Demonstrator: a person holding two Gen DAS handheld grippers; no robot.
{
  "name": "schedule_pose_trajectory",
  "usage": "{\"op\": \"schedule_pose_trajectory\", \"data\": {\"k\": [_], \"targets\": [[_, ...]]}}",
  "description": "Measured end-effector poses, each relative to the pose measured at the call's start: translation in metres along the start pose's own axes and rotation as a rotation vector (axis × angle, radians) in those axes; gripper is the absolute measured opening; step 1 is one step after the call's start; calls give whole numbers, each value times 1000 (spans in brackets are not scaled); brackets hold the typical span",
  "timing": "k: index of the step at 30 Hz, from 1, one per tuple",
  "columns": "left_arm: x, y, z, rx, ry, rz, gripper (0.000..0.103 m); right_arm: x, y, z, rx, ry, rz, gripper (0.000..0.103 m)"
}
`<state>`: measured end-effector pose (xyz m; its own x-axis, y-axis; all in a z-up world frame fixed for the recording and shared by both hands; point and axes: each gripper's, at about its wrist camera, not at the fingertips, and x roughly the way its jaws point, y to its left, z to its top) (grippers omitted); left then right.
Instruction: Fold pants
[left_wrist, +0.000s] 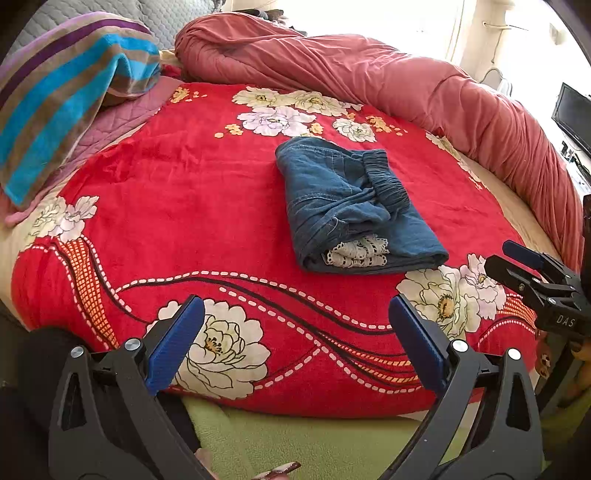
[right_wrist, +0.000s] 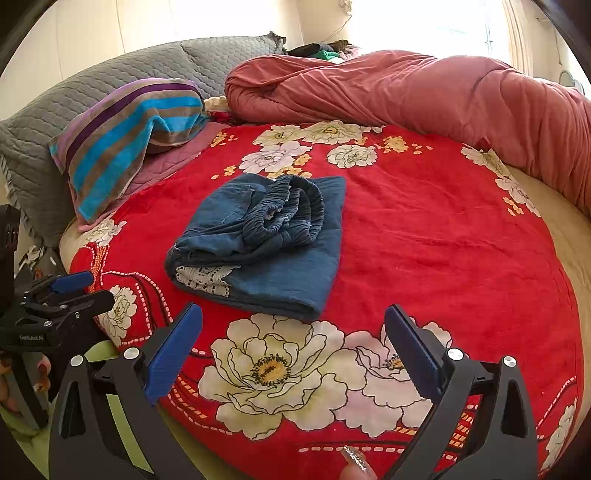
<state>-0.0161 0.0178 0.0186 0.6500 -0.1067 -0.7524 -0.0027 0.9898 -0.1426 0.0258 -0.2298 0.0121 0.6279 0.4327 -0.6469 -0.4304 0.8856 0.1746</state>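
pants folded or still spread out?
Folded. The pants lie as a compact layered bundle on the red blanket, waistband bunched on top, lace hem tucked in.

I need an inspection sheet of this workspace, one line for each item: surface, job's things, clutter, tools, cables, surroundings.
Surface: red floral blanket spread over the bed.
Job's things: blue pants folded into a compact bundle, elastic waistband on top, white lace trim showing at the near edge.
Clutter: striped towel at the head end; rolled pink duvet along the far side; grey quilted pillow.
Tools: left tool open, empty; right tool open, empty; both short of the pants.
Cables: nothing seen.
Surroundings: bright window; dark screen.
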Motion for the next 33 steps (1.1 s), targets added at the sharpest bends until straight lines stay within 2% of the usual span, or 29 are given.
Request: {"op": "schedule_pose_trajectory", "data": {"k": [33], "targets": [[3,6,-3,-11,22,6,93,-1,-11,0,21,0,-30,98]]}}
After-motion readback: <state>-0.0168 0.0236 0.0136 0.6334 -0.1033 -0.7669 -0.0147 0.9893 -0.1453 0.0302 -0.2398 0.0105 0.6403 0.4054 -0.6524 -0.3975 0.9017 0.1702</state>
